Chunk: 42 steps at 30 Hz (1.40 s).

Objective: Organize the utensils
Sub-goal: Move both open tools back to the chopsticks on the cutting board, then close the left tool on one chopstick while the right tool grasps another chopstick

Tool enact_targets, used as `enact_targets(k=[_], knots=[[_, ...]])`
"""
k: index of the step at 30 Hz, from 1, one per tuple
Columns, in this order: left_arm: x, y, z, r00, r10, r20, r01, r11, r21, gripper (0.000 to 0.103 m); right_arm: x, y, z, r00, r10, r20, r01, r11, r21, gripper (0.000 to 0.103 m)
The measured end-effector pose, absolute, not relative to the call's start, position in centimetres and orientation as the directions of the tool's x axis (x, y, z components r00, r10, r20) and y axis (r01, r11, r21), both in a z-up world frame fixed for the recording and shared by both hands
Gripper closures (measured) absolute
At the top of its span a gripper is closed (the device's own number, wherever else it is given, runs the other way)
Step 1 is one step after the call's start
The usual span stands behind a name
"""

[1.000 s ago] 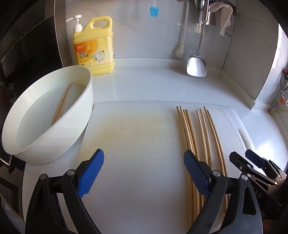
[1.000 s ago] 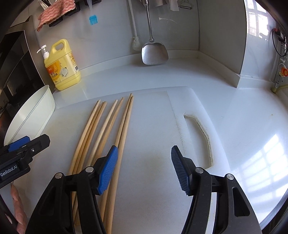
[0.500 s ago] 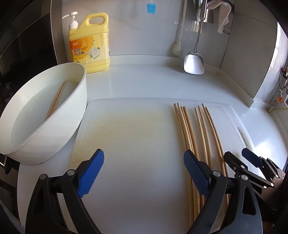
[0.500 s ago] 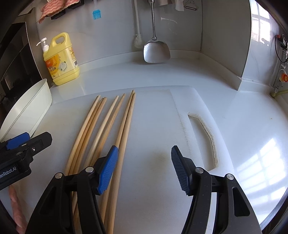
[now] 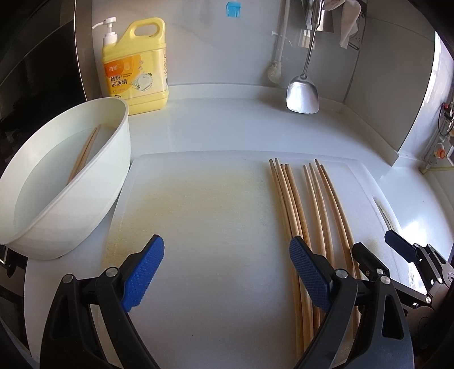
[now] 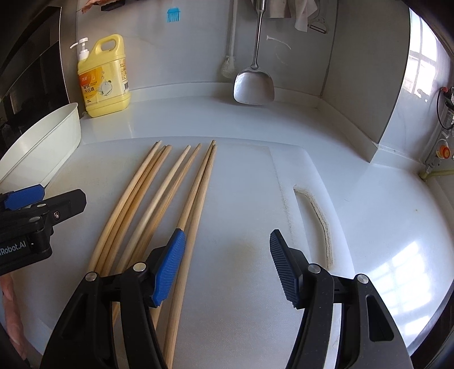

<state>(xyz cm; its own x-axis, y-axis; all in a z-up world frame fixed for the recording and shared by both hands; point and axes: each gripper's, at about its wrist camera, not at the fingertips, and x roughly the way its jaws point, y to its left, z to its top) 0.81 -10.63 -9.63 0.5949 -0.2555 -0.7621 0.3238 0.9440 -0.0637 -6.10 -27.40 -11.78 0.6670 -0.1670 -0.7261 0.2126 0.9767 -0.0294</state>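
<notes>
Several long wooden chopsticks (image 5: 295,204) (image 6: 159,204) lie side by side on a white cutting board (image 5: 204,215) (image 6: 249,204). A pair of chopsticks (image 5: 85,149) rests in water inside a white basin (image 5: 93,181) (image 6: 45,144) at the left. My left gripper (image 5: 227,269) is open over the bare board, its right finger just over the leftmost chopsticks. My right gripper (image 6: 227,264) (image 5: 397,247) is open too, with nothing between its fingers; its left finger hangs over the rightmost chopsticks. The left gripper (image 6: 25,204) shows at the left edge of the right wrist view.
A yellow dish-soap bottle (image 5: 136,65) (image 6: 105,79) stands against the back wall. A metal spatula (image 5: 302,93) (image 6: 254,85) and a white brush (image 5: 276,68) hang there, and a blue brush head (image 5: 232,9). A slot handle (image 6: 315,215) cuts the board's right end. Wall corner at right.
Both views have shifted a little; the right wrist view rolled so the scene now sits more level. The chopsticks have not moved and both grippers stay as open as before.
</notes>
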Motion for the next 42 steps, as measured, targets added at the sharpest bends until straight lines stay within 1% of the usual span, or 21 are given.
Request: enact_targets(k=[4,8,14,20,26,28,31,34,38,42], knots=[[0.7,-10.8,-9.8,0.59,-0.259,-0.765,0.328,0.942,-0.066,0.015,-6.1,-28.3,-11.8,0.659,-0.191,-0.727,0.247,0.968,-0.03,0.044],[0.5,-11.2,-10.1,0.586,-0.258,-0.768,0.337,0.94,-0.058,0.015,-6.3,-28.8,-11.8,0.665,-0.176,-0.726,0.246,0.969,-0.01,0.044],[0.8,-11.8,-10.8,0.558,-0.273,-0.784,0.346,0.935,-0.079,0.015,-6.3,-28.7,-11.8,0.662,-0.16,-0.732,0.238,0.971,0.003,0.044],[1.1,-11.9,-11.7,0.54,-0.254,-0.802,0.337,0.939,-0.07,0.015,-6.2,-28.6,-12.1,0.653,-0.151,-0.742,0.234,0.972,0.008,0.044],[1.3,-12.1,-11.8,0.54,-0.257,-0.802,0.332,0.94,-0.078,0.014,-6.0,-28.7,-12.2,0.652,-0.15,-0.743,0.236,0.972,0.011,0.044],[1.4,-12.2,-11.8,0.537,-0.257,-0.804,0.331,0.94,-0.079,0.012,-6.0,-28.7,-12.2,0.653,-0.15,-0.743,0.236,0.972,0.012,0.044],[1.4,-12.4,-11.8,0.534,-0.258,-0.805,0.335,0.939,-0.079,0.012,-6.0,-28.7,-12.2,0.653,-0.15,-0.742,0.236,0.972,0.011,0.044],[1.3,-12.4,-11.7,0.526,-0.281,-0.803,0.334,0.936,-0.108,0.012,-6.0,-28.7,-12.1,0.652,-0.15,-0.743,0.237,0.971,0.012,0.044],[1.2,-13.1,-12.1,0.545,-0.224,-0.808,0.349,0.937,-0.024,0.012,-6.0,-28.7,-12.1,0.652,-0.15,-0.743,0.235,0.972,0.01,0.044],[1.0,-12.8,-12.2,0.563,-0.206,-0.801,0.339,0.941,-0.004,0.011,-5.9,-28.7,-12.1,0.652,-0.154,-0.742,0.235,0.972,0.006,0.044]])
